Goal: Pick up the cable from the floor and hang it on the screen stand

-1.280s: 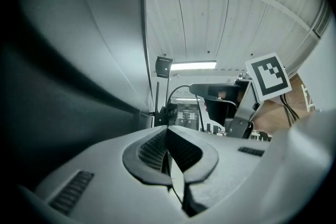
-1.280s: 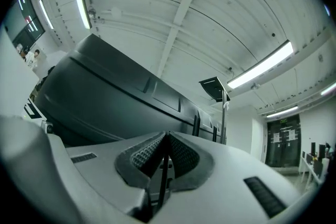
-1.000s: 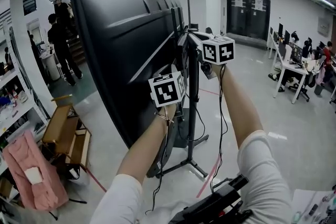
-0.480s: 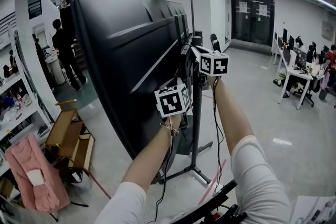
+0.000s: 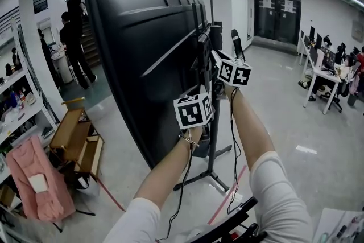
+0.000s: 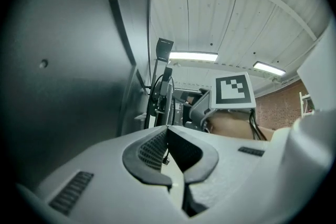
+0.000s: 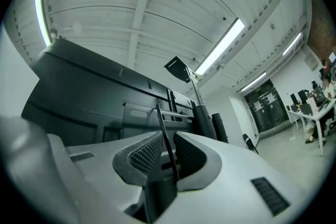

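The big black screen (image 5: 142,54) shows its back, mounted on a black stand (image 5: 211,145) with floor legs. Both grippers are raised beside the stand's column behind the screen. My left gripper (image 6: 168,131) sits lower, jaws closed on a thin black cable (image 6: 165,157); its marker cube (image 5: 192,111) hides the fingertips in the head view. My right gripper (image 7: 167,136) is higher and nearer the mount, shut on the cable (image 7: 168,149), which runs up between its pads. Cable strands (image 5: 233,139) hang from both grippers toward the floor.
A wooden bench (image 5: 74,142) and a pink cloth (image 5: 28,179) lie at lower left. People (image 5: 71,37) stand at the back left, and desks (image 5: 327,79) with seated people are at far right. Red tape (image 5: 227,202) crosses the floor by the stand's legs.
The right gripper has dropped lower and closer to the left one. Both stay shut on the cable beside the stand column, and my view has drawn nearer the screen.
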